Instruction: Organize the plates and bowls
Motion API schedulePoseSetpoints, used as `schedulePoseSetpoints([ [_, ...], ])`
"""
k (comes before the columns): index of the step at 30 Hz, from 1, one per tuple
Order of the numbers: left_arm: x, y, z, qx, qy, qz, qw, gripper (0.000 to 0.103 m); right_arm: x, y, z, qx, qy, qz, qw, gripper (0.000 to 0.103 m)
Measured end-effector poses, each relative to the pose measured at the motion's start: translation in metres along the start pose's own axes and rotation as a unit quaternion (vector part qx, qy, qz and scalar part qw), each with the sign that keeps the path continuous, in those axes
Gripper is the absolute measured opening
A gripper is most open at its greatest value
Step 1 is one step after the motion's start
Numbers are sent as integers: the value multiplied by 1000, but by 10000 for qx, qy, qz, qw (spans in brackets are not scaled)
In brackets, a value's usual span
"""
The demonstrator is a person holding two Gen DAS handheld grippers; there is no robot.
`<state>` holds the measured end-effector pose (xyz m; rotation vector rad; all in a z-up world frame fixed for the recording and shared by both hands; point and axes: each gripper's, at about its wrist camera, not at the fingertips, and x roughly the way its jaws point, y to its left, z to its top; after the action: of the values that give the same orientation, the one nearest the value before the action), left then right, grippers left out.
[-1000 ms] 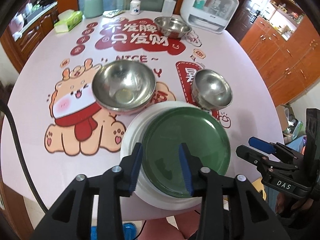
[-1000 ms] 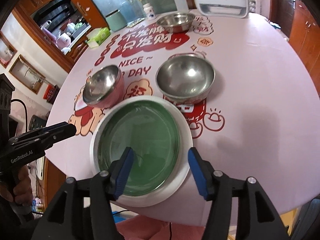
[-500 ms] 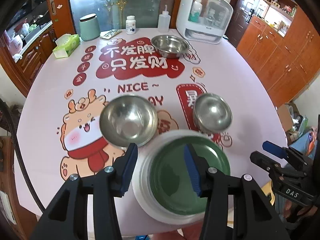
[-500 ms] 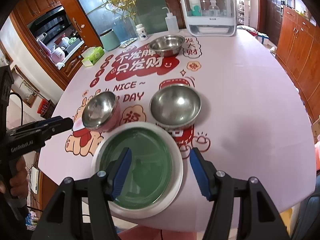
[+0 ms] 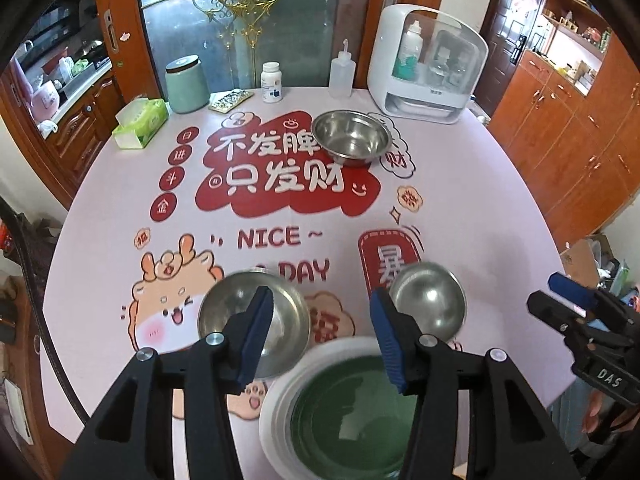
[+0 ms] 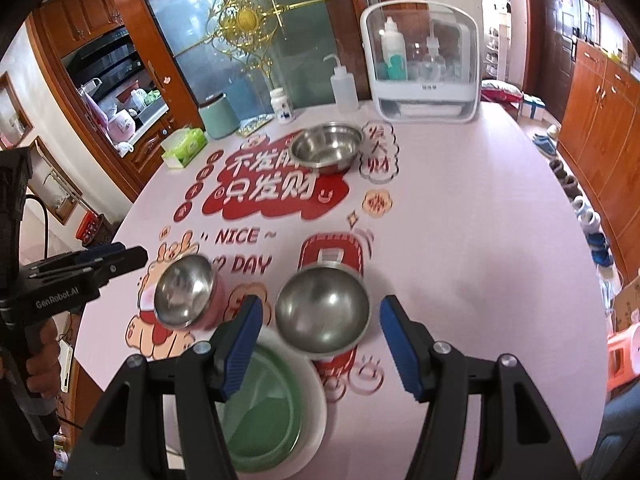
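A green plate (image 5: 348, 412) lies inside a white plate (image 5: 276, 412) at the near table edge. Beyond them stand a pink-sided steel bowl (image 5: 292, 316) on the left and a smaller steel bowl (image 5: 432, 304) on the right. A third steel bowl (image 5: 350, 138) sits far back. My left gripper (image 5: 320, 296) hovers above the stack, its jaws opening, with nothing between them. The right gripper (image 6: 322, 306) hangs open and empty above the table. Past its fingers I see the smaller bowl (image 6: 322, 312), the pink-sided bowl (image 6: 184, 296), the green plate (image 6: 264, 412) and the far bowl (image 6: 326, 146).
Along the back of the round pink table (image 5: 480, 208) stand a white domed box (image 5: 428, 68), a squeeze bottle (image 5: 342, 74), a pill bottle (image 5: 272, 82), a green canister (image 5: 187, 84) and a tissue box (image 5: 142, 122). Wooden cabinets line the right side.
Both grippers have risen and drawn back from the stacked plates, which now sit low in each view. The left jaws stand wider than before.
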<state>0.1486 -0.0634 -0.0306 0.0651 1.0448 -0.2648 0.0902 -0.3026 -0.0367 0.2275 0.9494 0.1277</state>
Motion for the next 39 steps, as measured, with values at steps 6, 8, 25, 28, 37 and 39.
schedulePoseSetpoints([
  [6,15,-13,32,-165,-37,95,9998,49,13,-19,41,-130,-62,74,9999,63],
  [8,19,-16,44,-247,-35,126,9996,49,19,-26,54,-132,-83,89,9998,63],
  [25,72,-29,141,-880,-113,414,9952,50,80,-69,165,-329,-344,316,9984,65],
  [28,87,-26,153,-1062,-93,421,9934,50,95,-75,178,-361,-327,311,9983,65],
  [37,132,-14,178,-1486,-121,423,9879,50,145,-96,208,-194,-274,477,9983,65],
  [39,141,-13,181,-1570,-121,403,9867,50,159,-102,211,-130,-238,545,9981,65],
])
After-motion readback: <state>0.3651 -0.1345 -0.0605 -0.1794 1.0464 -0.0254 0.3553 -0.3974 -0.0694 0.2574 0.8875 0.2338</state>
